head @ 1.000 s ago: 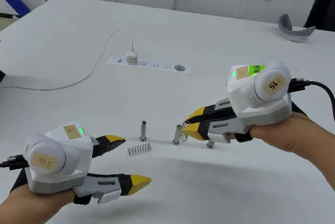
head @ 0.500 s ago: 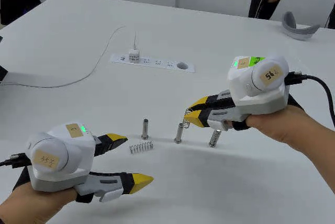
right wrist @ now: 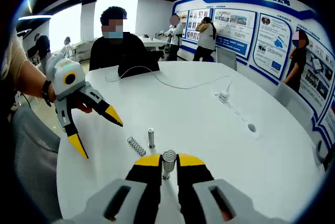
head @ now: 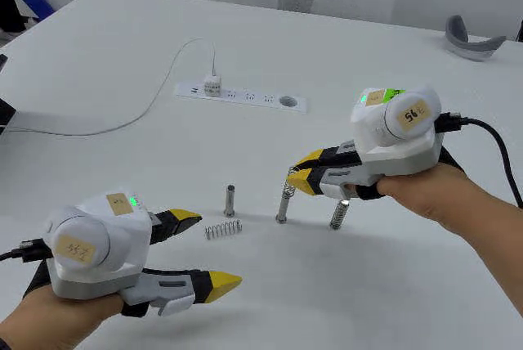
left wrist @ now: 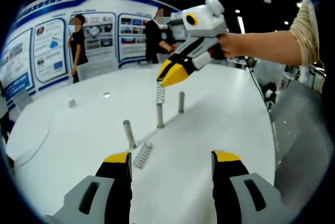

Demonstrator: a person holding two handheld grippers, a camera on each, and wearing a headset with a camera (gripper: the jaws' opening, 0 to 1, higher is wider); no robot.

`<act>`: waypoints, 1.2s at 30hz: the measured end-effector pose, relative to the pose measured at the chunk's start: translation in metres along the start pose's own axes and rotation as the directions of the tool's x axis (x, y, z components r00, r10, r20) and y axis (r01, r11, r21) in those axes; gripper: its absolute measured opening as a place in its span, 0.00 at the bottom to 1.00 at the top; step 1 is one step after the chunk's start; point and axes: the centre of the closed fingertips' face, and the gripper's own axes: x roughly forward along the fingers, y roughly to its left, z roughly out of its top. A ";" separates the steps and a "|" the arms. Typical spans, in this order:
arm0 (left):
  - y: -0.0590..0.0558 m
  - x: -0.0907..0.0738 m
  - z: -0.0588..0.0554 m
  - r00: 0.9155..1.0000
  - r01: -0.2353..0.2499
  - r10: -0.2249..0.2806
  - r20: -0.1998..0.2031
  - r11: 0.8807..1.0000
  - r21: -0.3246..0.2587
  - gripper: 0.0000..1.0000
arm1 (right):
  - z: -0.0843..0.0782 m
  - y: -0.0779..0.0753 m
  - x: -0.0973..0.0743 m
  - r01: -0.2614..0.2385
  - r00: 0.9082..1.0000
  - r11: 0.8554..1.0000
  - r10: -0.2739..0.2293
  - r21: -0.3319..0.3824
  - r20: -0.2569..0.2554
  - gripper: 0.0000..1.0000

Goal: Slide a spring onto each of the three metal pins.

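At a white table (head: 122, 56), the right gripper (head: 292, 179) pinches a spring (head: 288, 190) over the top of the middle pin (head: 282, 212) — jaws pressed on the coil. The third pin (head: 338, 216), under the right hand, already wears a spring; the bare pin (head: 230, 199) stands with a loose spring (head: 223, 229) lying just beside it. The left gripper (head: 211, 249) hovers near — jaws spread.

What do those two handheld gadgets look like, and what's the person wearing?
Both the left gripper and right gripper are white pistol-shaped bodies with black jaws tipped yellow, a green light, tan handwritten stickers and a black cable at the back. One arm shows a beige knit sleeve.
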 end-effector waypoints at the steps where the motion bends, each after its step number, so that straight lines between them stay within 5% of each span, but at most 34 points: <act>1: 0.000 0.000 0.000 1.000 0.000 0.000 0.000 1.000 0.000 0.62 | 0.000 0.000 0.000 0.001 1.000 1.000 -0.001 0.003 -0.001 0.12; 36: 0.000 0.000 -0.005 1.000 -0.002 0.002 -0.010 1.000 -0.014 0.62 | -0.033 -0.001 0.029 -0.003 0.999 0.997 0.006 0.071 -0.043 0.12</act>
